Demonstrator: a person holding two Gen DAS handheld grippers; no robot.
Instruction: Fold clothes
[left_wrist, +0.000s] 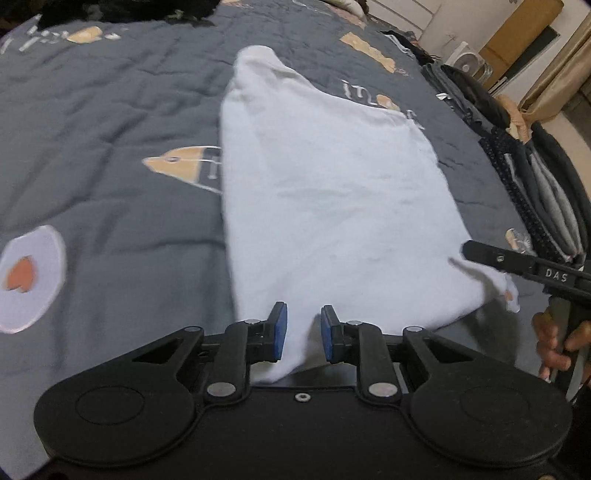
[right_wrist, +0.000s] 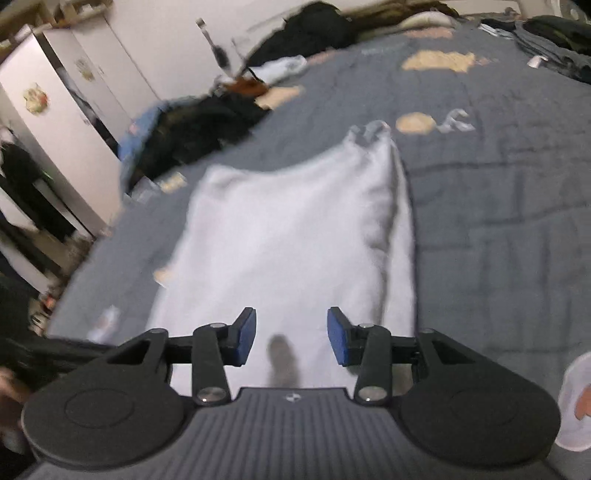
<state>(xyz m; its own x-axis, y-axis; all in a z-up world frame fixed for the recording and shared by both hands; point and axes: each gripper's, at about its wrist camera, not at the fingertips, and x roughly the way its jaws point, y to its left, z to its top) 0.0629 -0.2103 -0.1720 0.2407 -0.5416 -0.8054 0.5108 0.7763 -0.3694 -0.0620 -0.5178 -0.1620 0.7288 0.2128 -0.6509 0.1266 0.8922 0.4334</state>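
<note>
A white garment (left_wrist: 325, 206) lies spread on the grey quilt (left_wrist: 110, 122) of a bed, folded lengthwise into a long panel that tapers to a narrow rounded end at the far side; its surface is soft and blurred, with a raised fold running along one long edge in the right wrist view. The left tongs (left_wrist: 303, 334) stand narrowly apart with the garment's near corner between the blue pads, not pinched. The right tongs (right_wrist: 291, 338) stand wider apart over the near hem, nothing gripped. Dark clothes (left_wrist: 535, 184) are stacked along the bed's edge.
</note>
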